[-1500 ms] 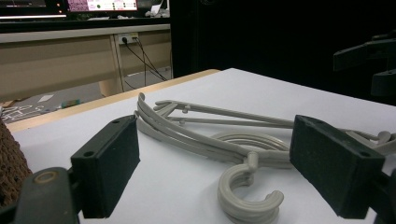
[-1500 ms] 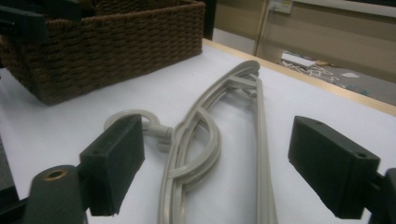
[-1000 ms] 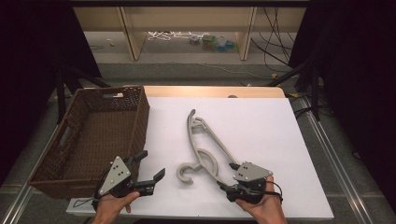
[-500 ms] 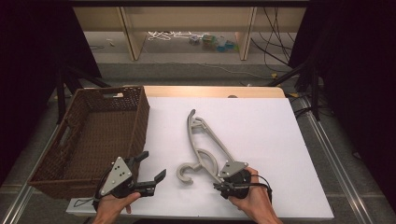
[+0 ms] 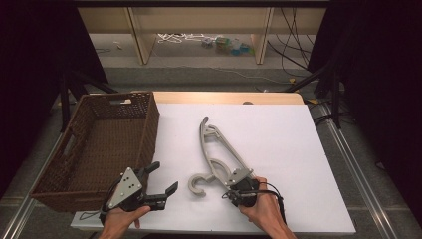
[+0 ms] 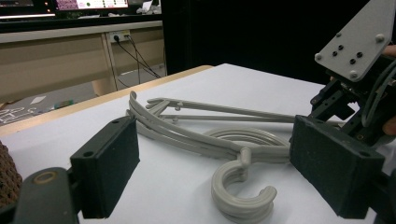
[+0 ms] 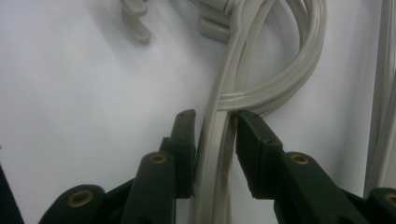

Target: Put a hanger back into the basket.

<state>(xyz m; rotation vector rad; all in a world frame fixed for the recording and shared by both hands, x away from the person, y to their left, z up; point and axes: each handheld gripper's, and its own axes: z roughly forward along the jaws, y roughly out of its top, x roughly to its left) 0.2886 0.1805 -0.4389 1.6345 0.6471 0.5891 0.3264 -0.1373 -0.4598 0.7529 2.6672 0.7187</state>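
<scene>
Hangers: a stack of grey plastic hangers lying flat on the white surface, running from mid-surface down toward the near edge, hook curled near that edge.
Count: looks like a few nested together; the left gripper view shows at least three stacked layers, can't pin the exact number.
Right tongs: right tongs sit at the near end of the stack. The right gripper view has the jaws either side of the bundled bars, and they've just been closing. One pad is touching the bars, the other is just beside them, so not quite clamped.
Left tongs: left tongs spread wide with nothing between them, near the surface's near-left corner, just beside the basket.
Basket: one brown wicker basket along the left edge, nothing in it from the high view.
View extras: the left gripper view catches the other tongs' grey plate.
</scene>
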